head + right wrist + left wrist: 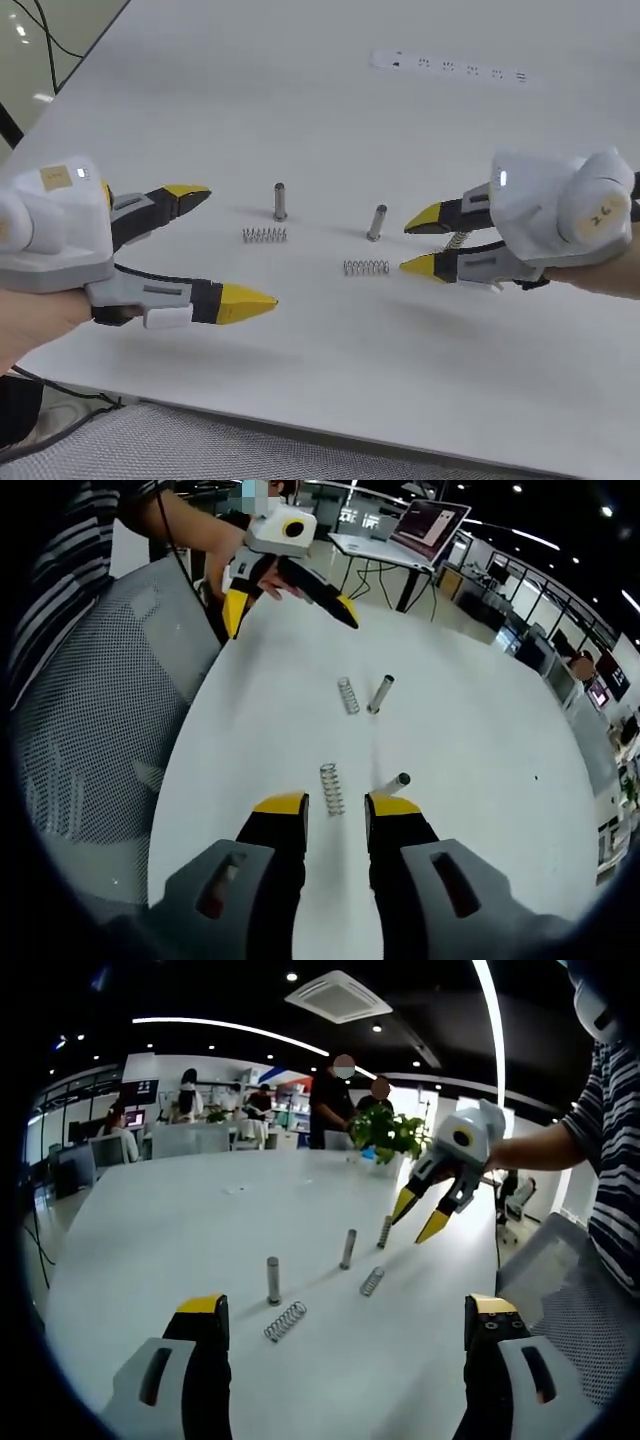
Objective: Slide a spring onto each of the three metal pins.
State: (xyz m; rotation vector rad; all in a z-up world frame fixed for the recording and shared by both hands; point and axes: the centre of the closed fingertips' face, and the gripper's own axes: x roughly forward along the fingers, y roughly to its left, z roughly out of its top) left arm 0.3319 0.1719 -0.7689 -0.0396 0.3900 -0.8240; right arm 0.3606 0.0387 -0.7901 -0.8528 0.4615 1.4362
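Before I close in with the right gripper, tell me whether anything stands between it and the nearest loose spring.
Nothing visible does. The spring lies on bare table just ahead of the open fingers of the right gripper. The nearest pin stands off to one side of that line, not across it.

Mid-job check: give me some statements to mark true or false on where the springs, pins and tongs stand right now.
1. The left tongs grip a spring. False: they are open and empty.
2. The left pin and middle pin stand upright and bare. True.
3. The left spring already sits on a pin. False: it lies flat on the table beside the left pin.
4. The right tongs are open. True.
5. The second spring lies flat near the right tongs. True.
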